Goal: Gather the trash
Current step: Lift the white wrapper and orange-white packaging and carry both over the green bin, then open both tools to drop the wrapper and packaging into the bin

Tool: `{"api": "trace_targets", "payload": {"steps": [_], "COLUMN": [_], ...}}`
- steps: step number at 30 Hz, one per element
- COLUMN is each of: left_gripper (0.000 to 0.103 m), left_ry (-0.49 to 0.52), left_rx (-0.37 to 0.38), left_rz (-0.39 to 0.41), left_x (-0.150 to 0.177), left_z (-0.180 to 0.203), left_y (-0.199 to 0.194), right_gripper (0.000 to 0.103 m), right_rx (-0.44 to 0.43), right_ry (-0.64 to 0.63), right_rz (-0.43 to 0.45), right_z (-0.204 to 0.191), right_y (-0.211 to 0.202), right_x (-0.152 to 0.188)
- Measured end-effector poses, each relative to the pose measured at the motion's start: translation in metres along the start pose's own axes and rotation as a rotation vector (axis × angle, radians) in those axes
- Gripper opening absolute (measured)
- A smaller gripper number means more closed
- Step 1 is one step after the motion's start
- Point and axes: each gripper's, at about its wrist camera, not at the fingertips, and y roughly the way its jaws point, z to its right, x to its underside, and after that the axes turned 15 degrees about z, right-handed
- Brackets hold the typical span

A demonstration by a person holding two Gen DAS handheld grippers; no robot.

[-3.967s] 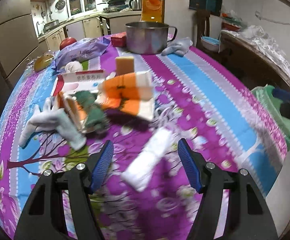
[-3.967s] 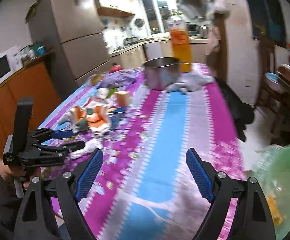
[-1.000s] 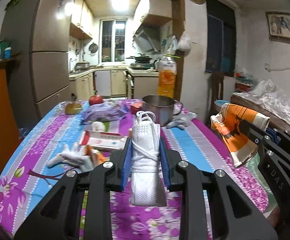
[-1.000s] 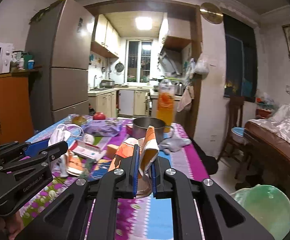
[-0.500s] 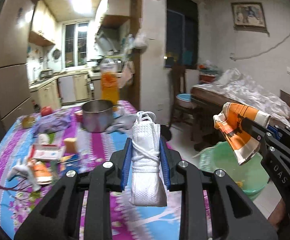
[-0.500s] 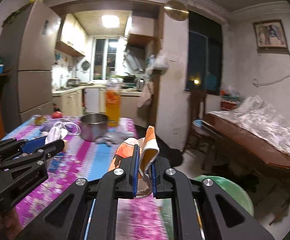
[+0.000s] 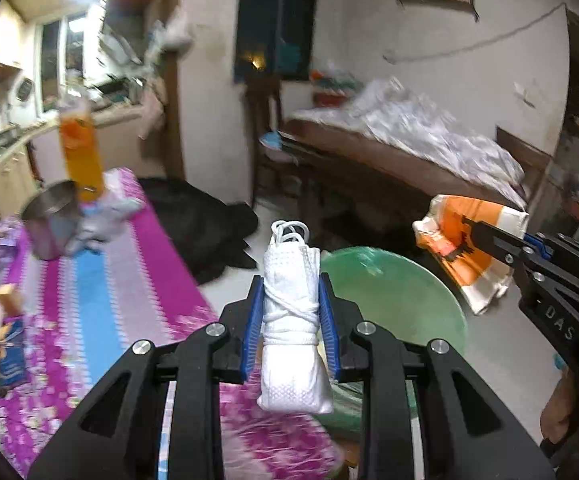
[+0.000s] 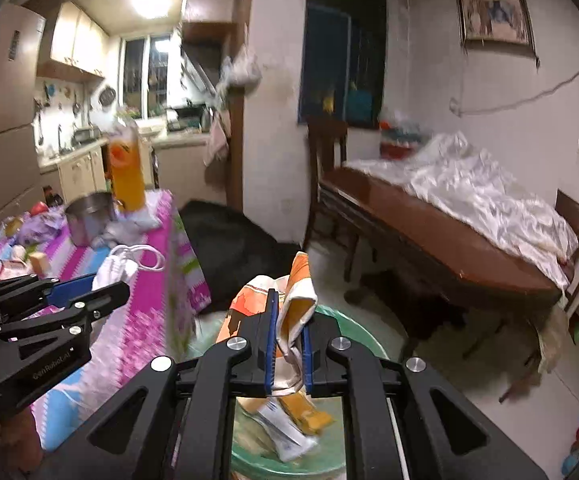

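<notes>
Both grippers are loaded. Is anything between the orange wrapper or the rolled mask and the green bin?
Nothing visible blocks either. The orange wrapper in the right gripper hangs above the open green bin; the rolled mask in the left gripper sits near its rim, table edge to the left.

A tall bottle of orange juice (image 8: 128, 175) stood just behind a round steel pot (image 8: 87, 218) on the counter's pink, purple and blue striped cloth (image 7: 101, 300). A dark wooden bed (image 8: 441, 240) carried crumpled white sheeting (image 8: 485, 196), beneath a framed picture (image 8: 494, 23).
</notes>
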Motion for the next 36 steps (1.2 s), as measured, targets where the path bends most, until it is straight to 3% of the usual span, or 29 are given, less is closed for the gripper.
{"api": "trace_targets", "payload": {"steps": [9,15,36], "left_gripper": [0.025,0.025,0.028], "left_ry": [-0.004,-0.02,-0.032], "left_rx": [0.08,0.066,0.047], "left_rz": [-0.198,-0.248,-0.273], "left_x": [0.021,0.029,0.029], "left_z": [0.027,0.021,0.021], "left_y": [0.06,0.073,0.089], "right_gripper": [0.011,0.011,0.011], "right_rx": [-0.034,-0.039,-0.033], "right_ry": [0.017,0.011,0.006], "right_rz": [-0.212,-0.303,-0.328], "right_z": [0.039,0.05,0.044], "right_y": [0.069,0.097,0.11], "right_x": [0.021,0.037,0.051]}}
